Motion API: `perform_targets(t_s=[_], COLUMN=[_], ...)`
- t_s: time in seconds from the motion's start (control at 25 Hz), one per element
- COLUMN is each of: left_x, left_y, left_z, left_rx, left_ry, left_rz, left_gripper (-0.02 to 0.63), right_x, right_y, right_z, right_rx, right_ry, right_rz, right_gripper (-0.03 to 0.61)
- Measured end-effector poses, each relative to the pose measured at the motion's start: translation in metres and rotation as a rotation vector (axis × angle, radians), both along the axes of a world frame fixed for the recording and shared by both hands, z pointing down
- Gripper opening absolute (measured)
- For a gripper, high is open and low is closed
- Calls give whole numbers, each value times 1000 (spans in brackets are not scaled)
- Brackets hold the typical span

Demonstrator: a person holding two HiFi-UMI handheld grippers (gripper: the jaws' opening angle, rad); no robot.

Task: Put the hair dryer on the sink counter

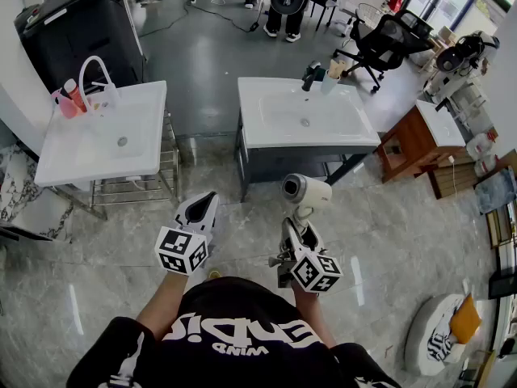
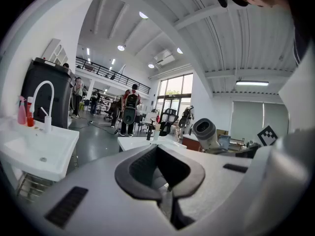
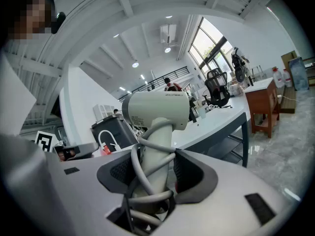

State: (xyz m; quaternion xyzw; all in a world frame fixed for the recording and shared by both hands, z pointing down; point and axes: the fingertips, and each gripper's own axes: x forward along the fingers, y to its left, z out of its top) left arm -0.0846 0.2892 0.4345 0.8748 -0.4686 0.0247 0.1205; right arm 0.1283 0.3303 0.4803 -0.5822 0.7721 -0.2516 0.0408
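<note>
Standing on a grey marble floor [image 1: 121,241], facing two white sinks. Holding the hair dryer [image 1: 307,191] up in the air with the right tongs [image 1: 297,226], clamped on its handle from both sides.

In the right gripper view, a white handle rising straight out between the dark pads [image 3: 194,173], wound several times by its grey cord [image 3: 146,157]. Barrel lying crosswise on top, above and beyond the tips of the tongs. In the head view, barrel's round dark mouth turned toward the left.

Carried in front of the nearer sink table [image 1: 355,132], over the floor before that table's front side. Not on it, not touching it.

Left tongs [image 1: 203,204] held alongside, to the left of the dryer and apart from it. Closed together, with nothing between. In the left gripper view, dryer caught off to the right beyond the closed tips, mouth of the barrel turned toward that camera.

On the nearer sink table, at its far edge, a dark tap [image 1: 311,75] and a cup [image 1: 335,69]. Further left, a second white sink table [image 1: 60,164], with an arched white tap [image 1: 93,67] and pink bottles [image 1: 66,99] at the back. Beyond, a black office chair [image 1: 388,39]; to the right, a wooden cabinet [image 1: 416,140].
</note>
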Motion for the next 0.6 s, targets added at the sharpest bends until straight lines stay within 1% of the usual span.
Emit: perform_targets(t_s=[0.12, 0.28, 0.44, 0.6], left_x=[-2, -6, -12, -17], left_y=[-6, -13, -17, -22], left_z=[-5, -2, 2, 10], left_rx=[15, 26, 36, 24], left_ry=[2, 3, -3, -9], left_rz=[9, 29, 56, 72], left_gripper=[8, 8, 8, 8], right_x=[-6, -14, -22, -26], right_y=[-6, -11, -14, -16], right_z=[-3, -2, 0, 5], right_rx=[7, 14, 24, 24], right_ry=[9, -21, -4, -5], right_rz=[-5, 8, 22, 38], right_gripper=[230, 232, 232, 232])
